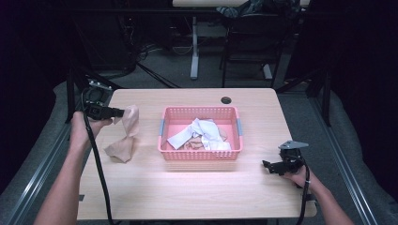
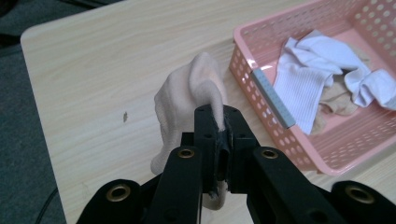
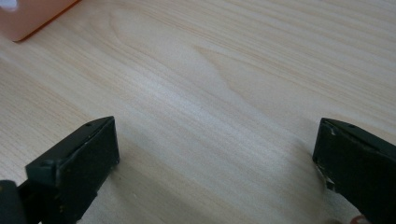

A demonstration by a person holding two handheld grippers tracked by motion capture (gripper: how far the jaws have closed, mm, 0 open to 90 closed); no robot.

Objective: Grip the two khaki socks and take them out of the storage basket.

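- We see the left gripper (image 1: 123, 112) held above the left part of the wooden table (image 1: 187, 192), its jaws clamped together on the top edge of a beige sock (image 1: 126, 136).
- The sock hangs down from the jaws and its lower end rests bunched on the tabletop — it sits left of the pink basket (image 1: 201, 154) and apart from it.
- In the left gripper view the same beige sock (image 2: 187, 102) rises in a soft fold just past the jaw tips, with a strip of it pinched between them; the left gripper (image 2: 218, 126) points toward the basket's near corner.
- We find the pink basket (image 2: 261, 93) perforated, with a grey handle strip (image 2: 273, 99) on its short wall. Inside lie white socks (image 2: 322, 70) over more beige ones.
- The right gripper (image 1: 268, 166) rests low over the right side of the table, right of the basket — its jaws stand wide apart and hold nothing.
- In the right gripper view we see bare wood grain between the two black jaws of the right gripper (image 3: 215, 149), and a corner of the basket (image 3: 28, 18) at the upper left.
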